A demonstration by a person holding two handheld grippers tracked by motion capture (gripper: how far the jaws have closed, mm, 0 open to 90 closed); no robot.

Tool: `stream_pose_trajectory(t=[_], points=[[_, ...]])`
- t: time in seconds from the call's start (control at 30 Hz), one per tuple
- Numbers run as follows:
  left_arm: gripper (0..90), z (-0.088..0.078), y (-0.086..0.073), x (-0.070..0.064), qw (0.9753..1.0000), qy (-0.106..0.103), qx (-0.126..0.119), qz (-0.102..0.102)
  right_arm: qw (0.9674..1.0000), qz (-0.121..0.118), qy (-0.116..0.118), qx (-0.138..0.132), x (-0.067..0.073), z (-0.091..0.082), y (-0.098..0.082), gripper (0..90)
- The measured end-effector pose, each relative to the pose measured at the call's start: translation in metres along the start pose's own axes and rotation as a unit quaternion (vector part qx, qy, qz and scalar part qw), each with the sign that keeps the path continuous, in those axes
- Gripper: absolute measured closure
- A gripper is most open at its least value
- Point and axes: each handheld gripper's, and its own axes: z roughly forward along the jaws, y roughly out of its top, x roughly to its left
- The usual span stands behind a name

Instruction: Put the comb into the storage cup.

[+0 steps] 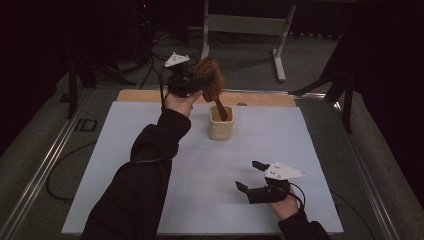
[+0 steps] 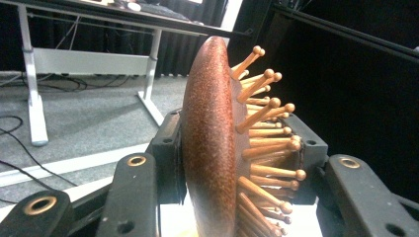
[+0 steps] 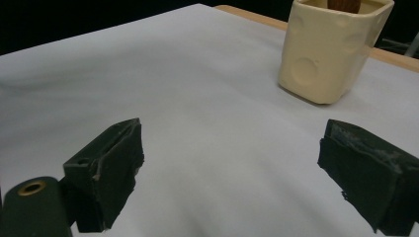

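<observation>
A wooden hairbrush (image 1: pixel 211 77) with peg bristles is held head-up over a cream cup (image 1: pixel 221 123); its handle tip dips into the cup's mouth. My left gripper (image 1: pixel 192 82) is shut on the brush head, one jaw on the smooth back, one among the bristles; the left gripper view shows the hairbrush (image 2: pixel 210 143) edge-on between the jaws. My right gripper (image 1: pixel 250 175) rests low over the white sheet at the front right, open, nothing between its pads (image 3: pixel 106 173). Ahead of it in the right gripper view stands the cream cup (image 3: pixel 333 54).
A white sheet (image 1: pixel 150 150) covers the table, with a wooden strip (image 1: pixel 260 98) along the far edge. Beyond the table stands a white metal frame (image 1: pixel 245 25) on the grey floor. Cables lie on the floor at the far left.
</observation>
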Motion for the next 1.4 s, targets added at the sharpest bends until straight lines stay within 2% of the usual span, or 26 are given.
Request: stream_pose_trajectory(t=[0.07, 0.1, 0.67, 1.0, 1.4], points=[[53.4, 0.001, -0.001, 0.001, 1.0, 0.002, 0.001, -0.001, 1.0, 0.0, 0.001, -0.001, 0.0, 0.0, 0.0, 9.5], [53.3, 0.005, -0.004, 0.003, 0.9999, 0.008, 0.005, -0.007, 1.0, -0.001, 0.001, 0.0, 0.0, 0.0, 0.0, 9.5], [53.2, 0.024, -0.028, 0.013, 0.9994, 0.014, 0.024, -0.019, 1.0, -0.001, -0.001, 0.0, -0.001, -0.001, 0.0, 9.5], [53.1, 0.031, -0.037, 0.017, 0.9992, 0.007, 0.036, -0.019, 1.0, -0.001, -0.001, 0.0, -0.001, 0.0, -0.001, 9.5], [52.9, 0.04, -0.049, 0.022, 0.9981, -0.007, 0.051, -0.033, 1.0, 0.003, -0.002, 0.001, -0.001, 0.0, -0.001, 9.5]])
